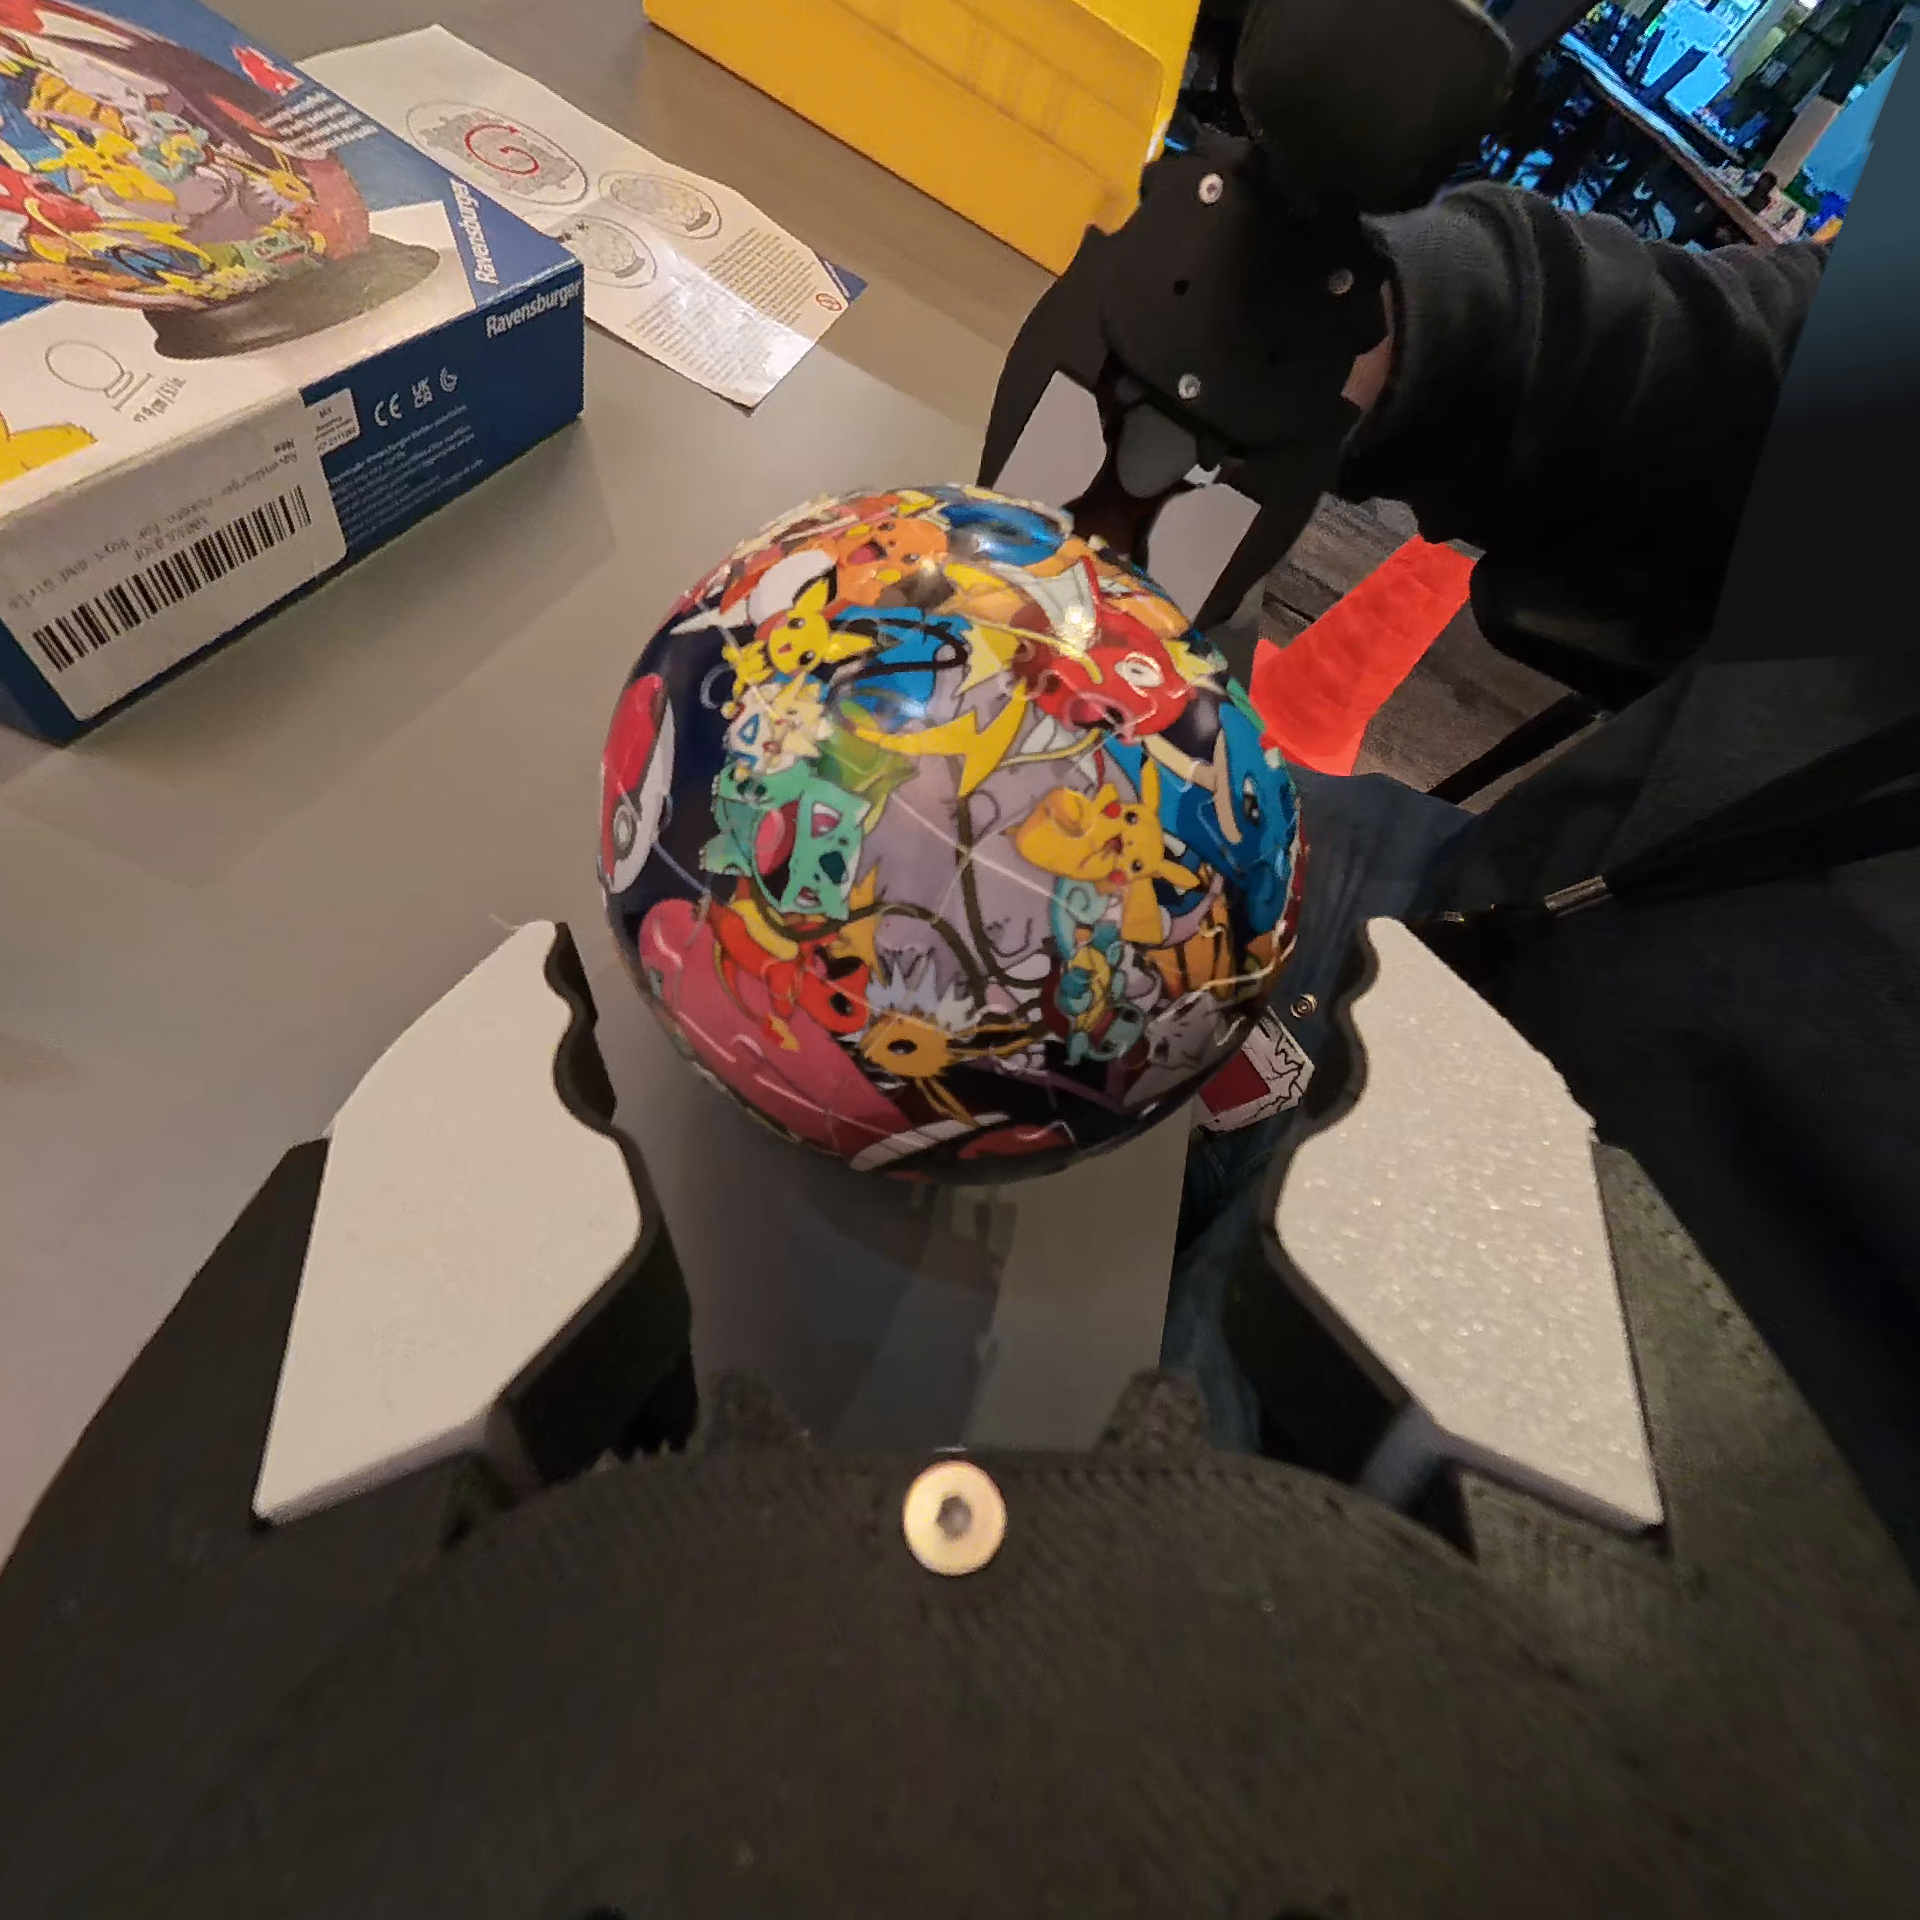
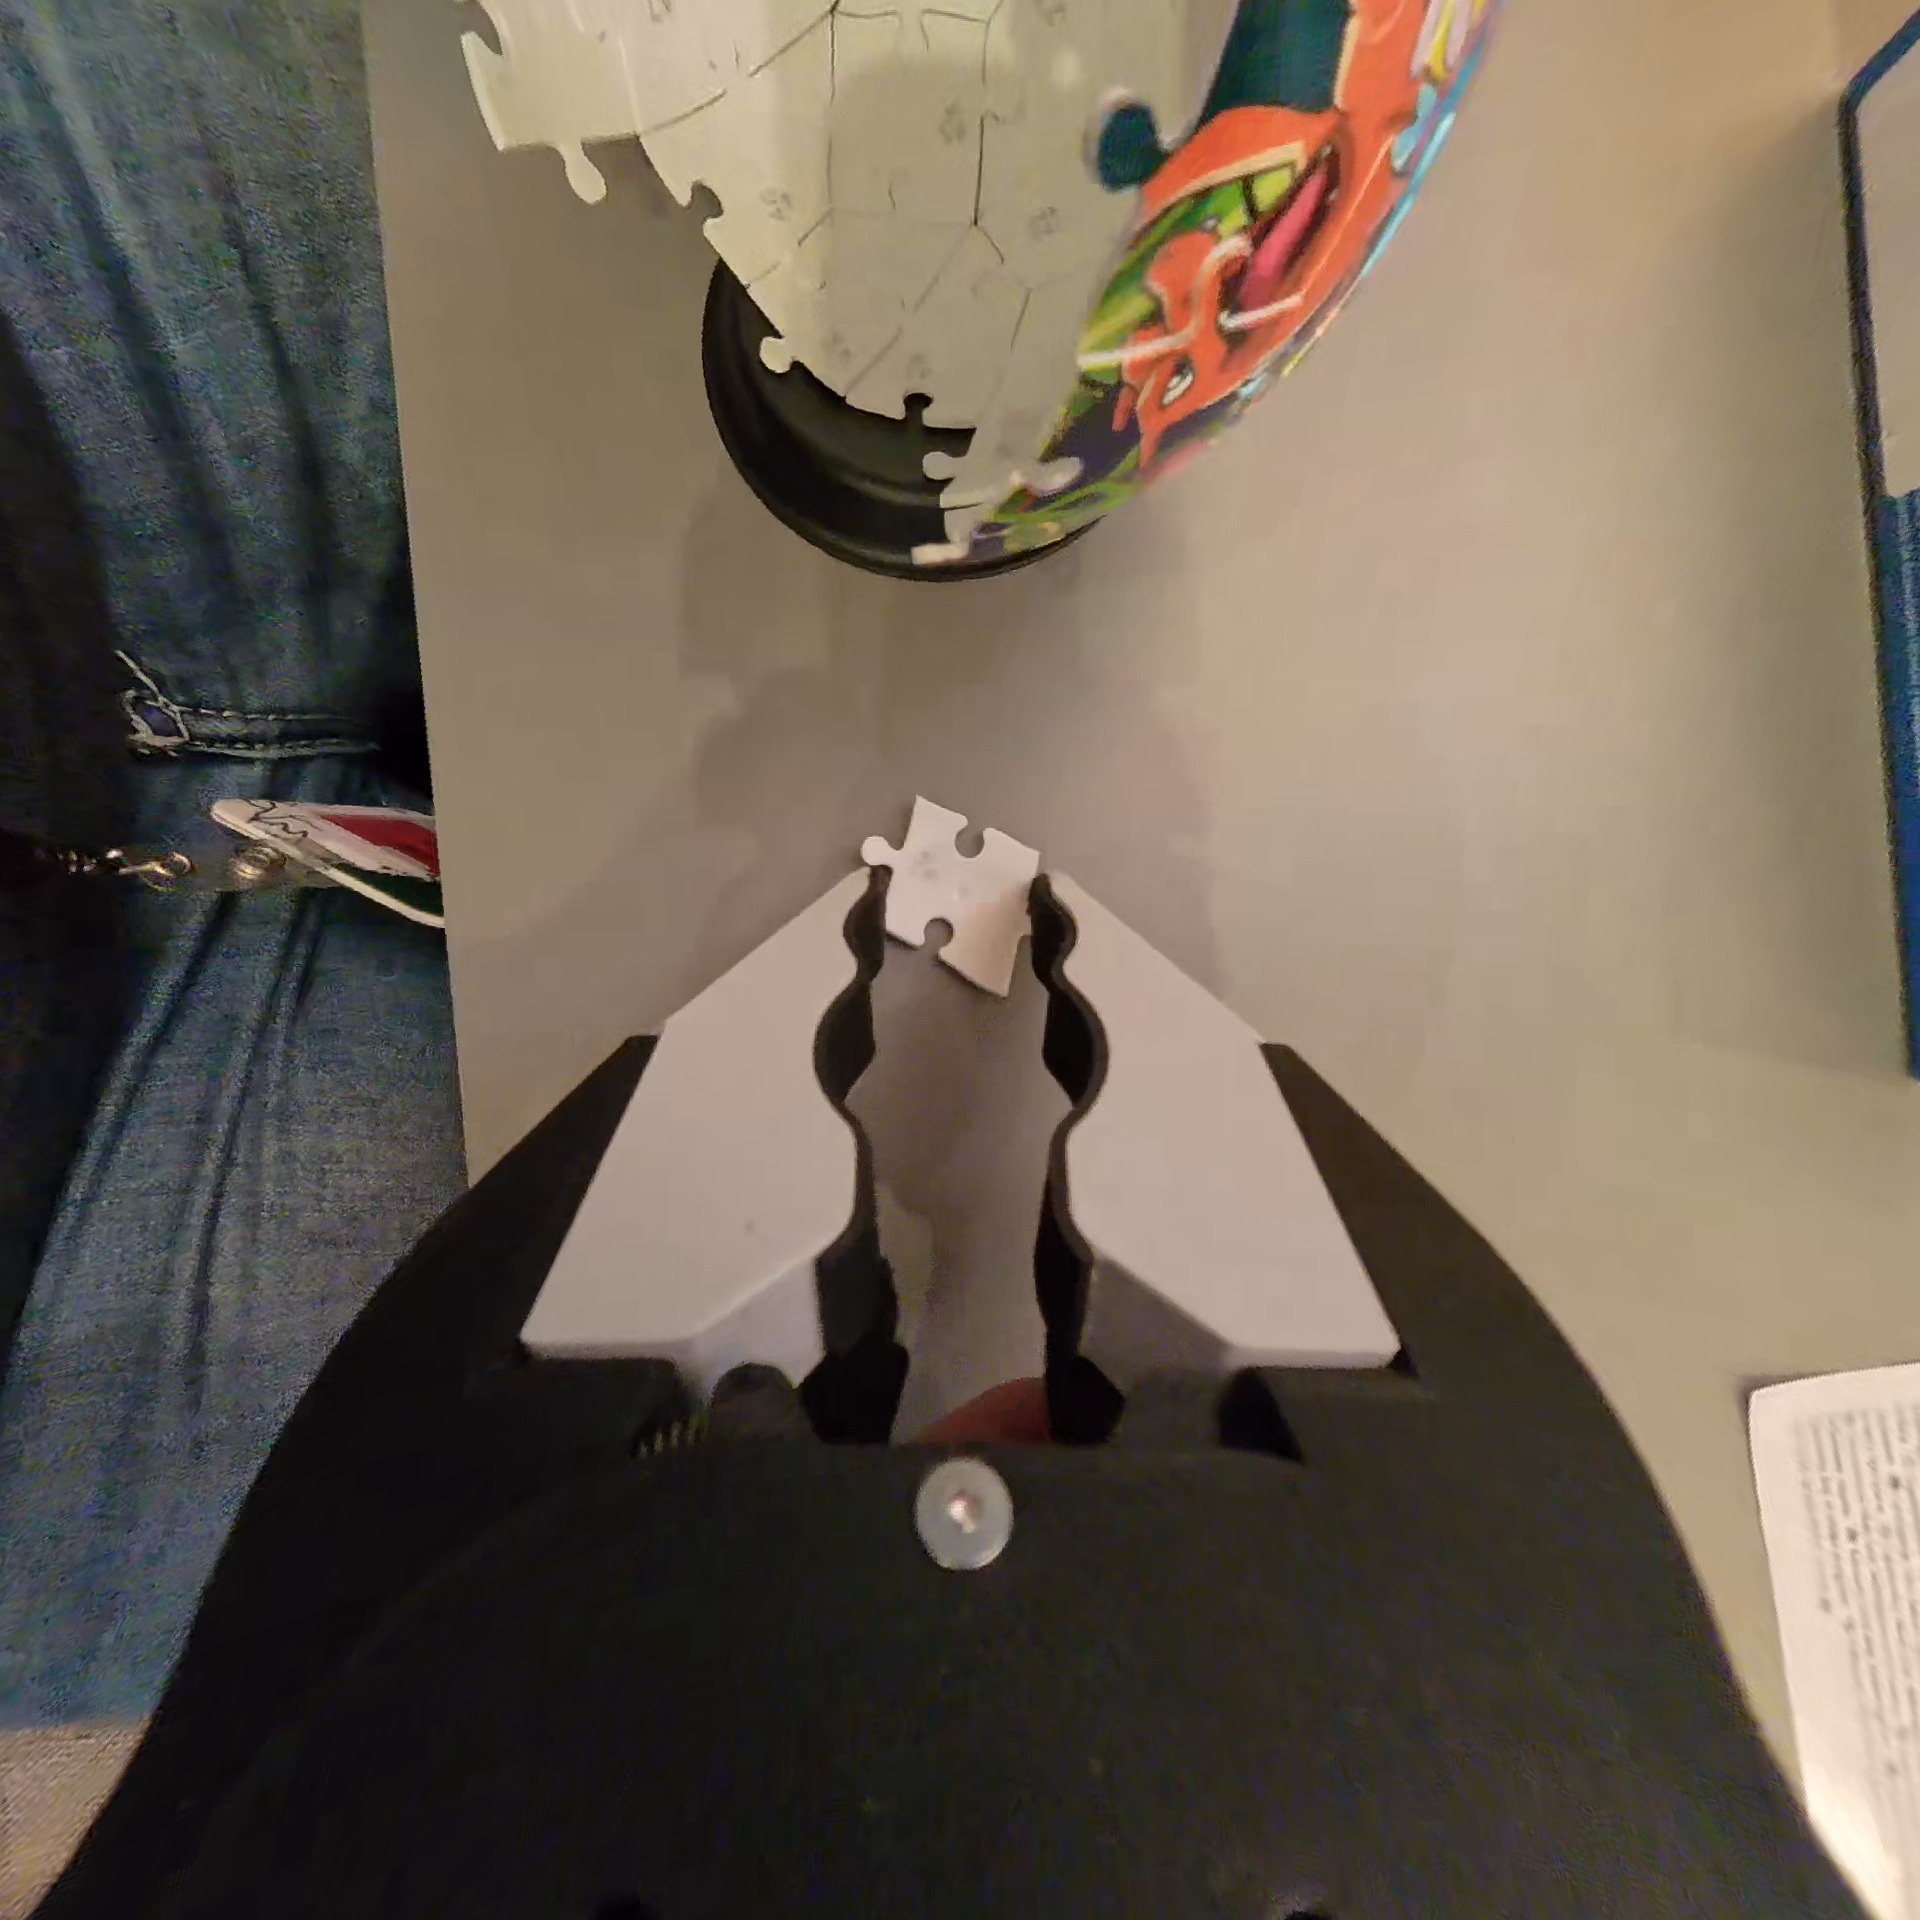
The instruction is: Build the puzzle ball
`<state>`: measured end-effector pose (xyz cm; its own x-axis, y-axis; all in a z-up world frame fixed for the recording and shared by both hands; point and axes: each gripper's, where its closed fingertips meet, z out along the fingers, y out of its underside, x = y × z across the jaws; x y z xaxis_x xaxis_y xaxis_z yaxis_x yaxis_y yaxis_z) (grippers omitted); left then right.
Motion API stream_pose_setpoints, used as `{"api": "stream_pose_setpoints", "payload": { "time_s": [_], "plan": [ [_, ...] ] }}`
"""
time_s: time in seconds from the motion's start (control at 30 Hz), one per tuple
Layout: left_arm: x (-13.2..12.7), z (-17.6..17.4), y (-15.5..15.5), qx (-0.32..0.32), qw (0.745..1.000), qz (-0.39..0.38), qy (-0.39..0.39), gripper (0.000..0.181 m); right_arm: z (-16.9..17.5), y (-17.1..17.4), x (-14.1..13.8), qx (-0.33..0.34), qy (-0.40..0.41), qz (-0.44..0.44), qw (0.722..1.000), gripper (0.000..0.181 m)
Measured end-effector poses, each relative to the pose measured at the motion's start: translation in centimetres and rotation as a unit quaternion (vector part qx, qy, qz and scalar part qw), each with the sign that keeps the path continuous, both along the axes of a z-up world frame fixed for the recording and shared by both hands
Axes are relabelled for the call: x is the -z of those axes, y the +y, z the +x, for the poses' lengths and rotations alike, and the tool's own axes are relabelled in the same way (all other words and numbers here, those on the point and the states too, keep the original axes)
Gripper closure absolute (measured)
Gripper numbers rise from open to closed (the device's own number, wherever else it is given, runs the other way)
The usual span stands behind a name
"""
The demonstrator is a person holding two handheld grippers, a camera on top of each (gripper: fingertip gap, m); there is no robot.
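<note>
The colourful puzzle ball (image 1: pixel 945 831) stands on the grey table (image 1: pixel 312 935). My left gripper (image 1: pixel 961 966) is open, its grey fingers either side of the ball's near part, apparently not touching it. In the right wrist view the ball (image 2: pixel 1247 260) rests on a black stand (image 2: pixel 821 468), and a gap in its shell shows the white inside (image 2: pixel 883 208). My right gripper (image 2: pixel 956 904) is shut on a white puzzle piece (image 2: pixel 940 862), held by its edges just short of the ball. The right gripper also shows behind the ball in the left wrist view (image 1: pixel 1112 520).
A blue puzzle box (image 1: pixel 260 343) lies at the far left with an instruction sheet (image 1: pixel 644 239) behind it. A yellow box (image 1: pixel 935 104) stands at the back. An orange-red object (image 1: pixel 1340 665) sits beyond the table edge. A person in denim (image 2: pixel 208 1039) stands at that edge. Across from one pair of fingers to the other is roughly 15 cm.
</note>
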<state>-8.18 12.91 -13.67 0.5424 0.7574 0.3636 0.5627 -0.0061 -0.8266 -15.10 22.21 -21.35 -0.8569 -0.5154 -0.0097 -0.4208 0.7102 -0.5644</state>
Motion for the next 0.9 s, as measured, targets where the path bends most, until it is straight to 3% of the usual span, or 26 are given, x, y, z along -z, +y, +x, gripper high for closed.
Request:
{"api": "stream_pose_setpoints", "payload": {
  "time_s": [0.23, 0.4, 0.43, 0.7, 0.9],
  "plan": [
    [0.8, 0.7, 0.4, -0.010, 1.000, 0.012, -0.005, 0.051, 1.2, 0.3, -0.1, 0.040, -0.027, 0.008, 0.999, 0.156],
    [1.4, 0.6, 0.8, -0.015, 1.000, -0.006, 0.000, 0.050, 1.7, -0.3, -0.1, 0.114, -0.036, 0.008, 0.993, 0.155],
    [1.6, 0.6, 0.8, -0.016, 1.000, -0.014, -0.002, 0.050, 2.1, -0.2, -0.2, 0.118, -0.045, 0.013, 0.992, 0.148],
    [2.6, 1.4, 1.4, -0.043, 0.999, -0.014, -0.029, 0.049, 1.2, 0.8, -0.5, 0.103, -0.026, 0.013, 0.994, 0.145],
    [2.6, 1.7, 1.4, -0.043, 0.999, -0.014, -0.029, 0.051, 1.7, 0.4, 0.0, 0.081, -0.009, 0.008, 0.997, 0.162]
  ]
}}
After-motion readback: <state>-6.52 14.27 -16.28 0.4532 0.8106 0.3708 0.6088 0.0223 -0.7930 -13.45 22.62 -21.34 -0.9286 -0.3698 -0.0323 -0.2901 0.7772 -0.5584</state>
